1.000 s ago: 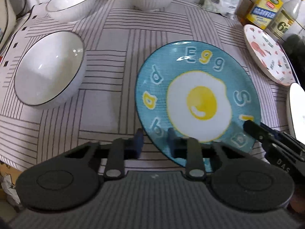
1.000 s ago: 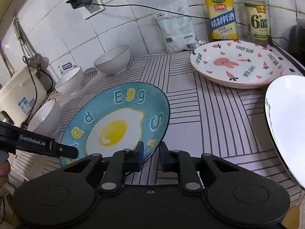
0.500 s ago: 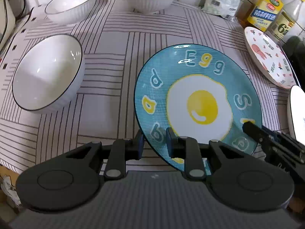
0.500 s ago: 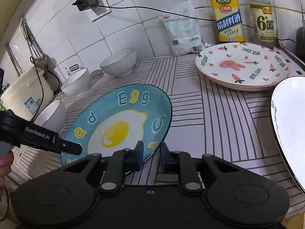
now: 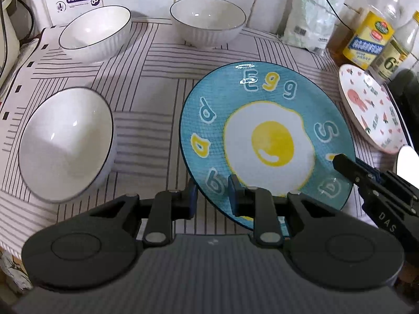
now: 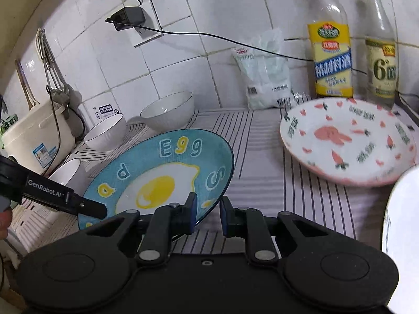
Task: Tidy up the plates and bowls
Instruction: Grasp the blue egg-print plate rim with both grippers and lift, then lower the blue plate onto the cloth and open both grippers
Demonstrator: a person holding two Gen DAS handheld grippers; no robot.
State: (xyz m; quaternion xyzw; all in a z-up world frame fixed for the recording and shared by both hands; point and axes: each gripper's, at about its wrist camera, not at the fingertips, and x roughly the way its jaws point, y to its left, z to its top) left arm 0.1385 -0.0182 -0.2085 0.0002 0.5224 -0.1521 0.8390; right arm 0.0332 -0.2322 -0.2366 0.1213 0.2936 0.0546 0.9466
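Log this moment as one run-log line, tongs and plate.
left tongs: closed on egg plate near rim | right tongs: closed on same plate's rim | plate: tilted, lifted off striped cloth

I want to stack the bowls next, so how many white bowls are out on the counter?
3: one white bowl near the left edge, one back left by the wall, one back centre by the wall. Others may sit out of view.

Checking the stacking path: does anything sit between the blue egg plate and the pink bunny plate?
Nothing visible does. In the right wrist view only bare striped cloth lies between the blue egg plate and the bunny plate. The white plate sits nearer the camera at the right edge, off that line.
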